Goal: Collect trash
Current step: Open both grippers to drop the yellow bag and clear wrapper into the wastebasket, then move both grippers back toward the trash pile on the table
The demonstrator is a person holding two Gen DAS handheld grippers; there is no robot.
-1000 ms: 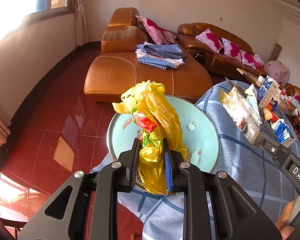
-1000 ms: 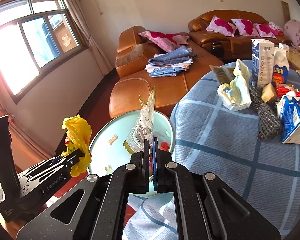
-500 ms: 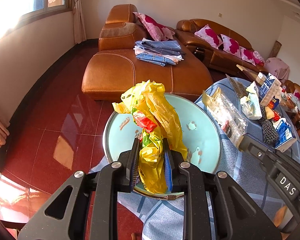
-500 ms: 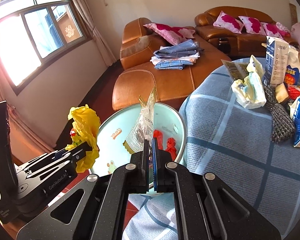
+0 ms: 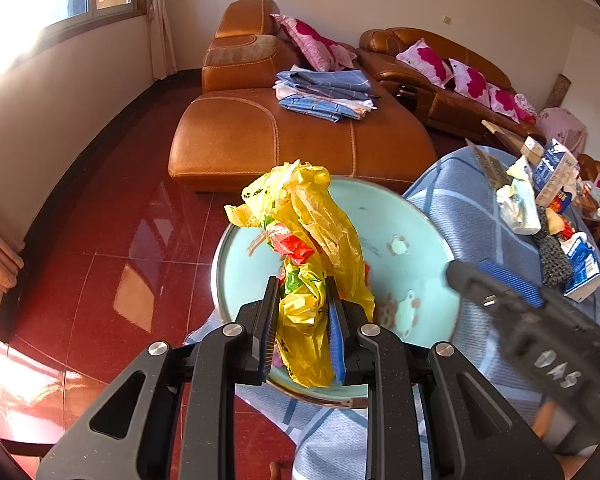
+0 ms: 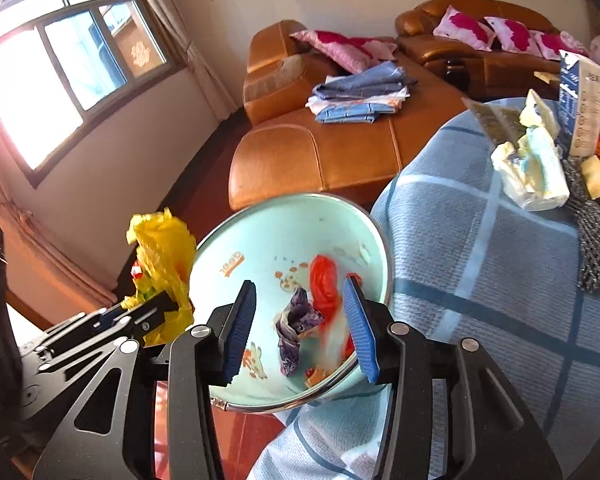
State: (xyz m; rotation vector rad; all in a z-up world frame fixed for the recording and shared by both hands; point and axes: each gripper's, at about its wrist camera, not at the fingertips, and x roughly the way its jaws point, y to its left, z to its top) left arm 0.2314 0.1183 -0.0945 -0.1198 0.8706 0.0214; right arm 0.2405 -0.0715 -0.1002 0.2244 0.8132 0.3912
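Note:
My left gripper [image 5: 303, 312] is shut on a crumpled yellow plastic bag [image 5: 312, 240] and holds it over the near rim of a pale blue basin [image 5: 416, 256]. In the right wrist view the same bag [image 6: 162, 256] sits left of the basin [image 6: 260, 240]. My right gripper [image 6: 303, 320] is open over the basin; a blurred clear wrapper [image 6: 332, 340] is falling between its fingers. Red plastic [image 6: 324, 284] and a purple wrapper [image 6: 294, 328] lie in the basin.
The basin sits at the edge of a table with a blue checked cloth [image 6: 480, 280]. More trash lies on it: a white crumpled bag [image 6: 536, 172], milk cartons [image 6: 582, 108], a grey knitted piece [image 6: 596, 232]. An orange leather sofa [image 5: 292, 136] with folded laundry stands behind.
My right gripper has opened and let go of the clear wrapper, which is dropping into the basin. The left gripper still holds the yellow bag and has shifted slightly.

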